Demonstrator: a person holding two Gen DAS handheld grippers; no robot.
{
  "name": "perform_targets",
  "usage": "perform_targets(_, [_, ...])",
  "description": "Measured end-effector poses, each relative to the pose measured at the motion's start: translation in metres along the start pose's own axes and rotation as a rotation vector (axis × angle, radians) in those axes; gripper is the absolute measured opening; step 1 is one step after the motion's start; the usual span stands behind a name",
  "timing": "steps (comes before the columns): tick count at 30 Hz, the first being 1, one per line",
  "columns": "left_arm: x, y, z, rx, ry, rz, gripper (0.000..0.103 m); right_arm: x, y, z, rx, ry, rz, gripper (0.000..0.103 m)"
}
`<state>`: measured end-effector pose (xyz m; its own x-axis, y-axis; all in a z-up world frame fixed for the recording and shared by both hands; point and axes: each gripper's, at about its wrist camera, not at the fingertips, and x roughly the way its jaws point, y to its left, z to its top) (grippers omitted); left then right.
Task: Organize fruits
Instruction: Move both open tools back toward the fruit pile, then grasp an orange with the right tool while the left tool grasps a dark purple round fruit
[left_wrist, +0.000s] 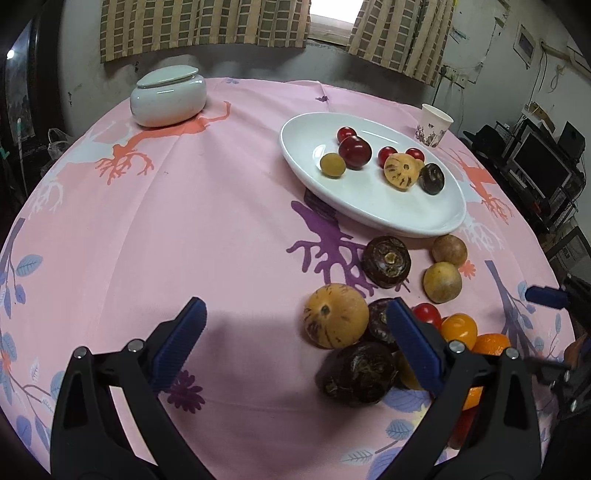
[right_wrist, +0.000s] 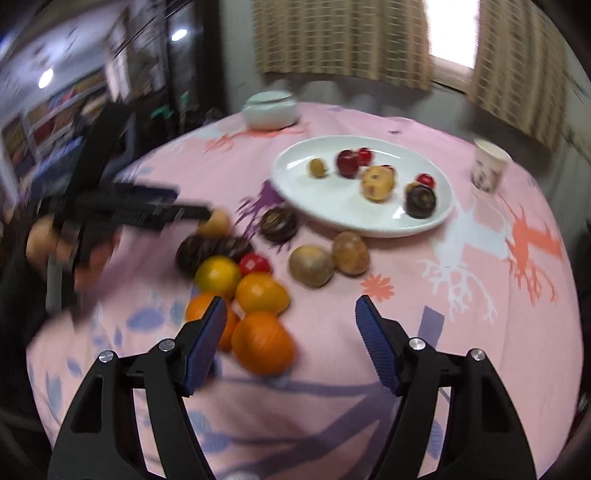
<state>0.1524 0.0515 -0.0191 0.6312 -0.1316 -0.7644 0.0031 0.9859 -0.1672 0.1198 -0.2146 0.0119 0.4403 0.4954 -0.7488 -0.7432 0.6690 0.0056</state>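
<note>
Pink tablecloth (left_wrist: 221, 221) spreads below checked curtains (left_wrist: 203, 22).

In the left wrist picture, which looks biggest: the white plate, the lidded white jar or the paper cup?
1. White plate
2. Lidded white jar
3. Paper cup
All three sit far back, so the order seems safe.

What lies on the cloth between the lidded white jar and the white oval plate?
Nothing: in the left wrist view, only bare pink tablecloth with a coral tree print lies between the white jar and the plate.
</note>
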Motion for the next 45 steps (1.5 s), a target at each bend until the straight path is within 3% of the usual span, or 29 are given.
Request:
perform_targets(5, [0.0,0.001,0.0,-0.003,0.014,-0.019,0.1,0.009,0.009,-0.008,-0.055,0.05,0.002,0.073])
perform_targets(12, [-0.001,-0.012,-0.004,0.069,0.011,-0.001,0.1,0.025,0.022,-0.013,-0.096,0.097,-0.014,0.072])
perform_targets(16, [-0.002,-0.019,-0.007,0.115,0.015,-0.01,0.1,0.031,0.024,-0.013,-0.105,0.094,-0.027,0.061])
perform_targets(17, [-0.002,-0.021,-0.008,0.135,0.023,-0.012,0.1,0.032,0.024,-0.013,-0.109,0.091,-0.037,0.054])
perform_targets(23, [-0.013,-0.028,-0.015,0.283,0.021,0.017,0.1,0.033,0.021,-0.011,-0.104,0.084,-0.05,0.046])
perform_targets(28, [-0.016,-0.026,-0.02,0.307,0.045,-0.012,0.1,0.037,0.02,-0.012,-0.099,0.091,-0.05,0.045])
perform_targets(33, [-0.007,-0.032,-0.029,0.371,0.087,0.012,0.1,0.039,0.016,-0.011,-0.082,0.096,-0.071,0.045])
perform_targets(45, [0.001,-0.046,-0.039,0.413,0.107,0.021,0.1,0.04,0.015,-0.011,-0.08,0.097,-0.077,0.045])
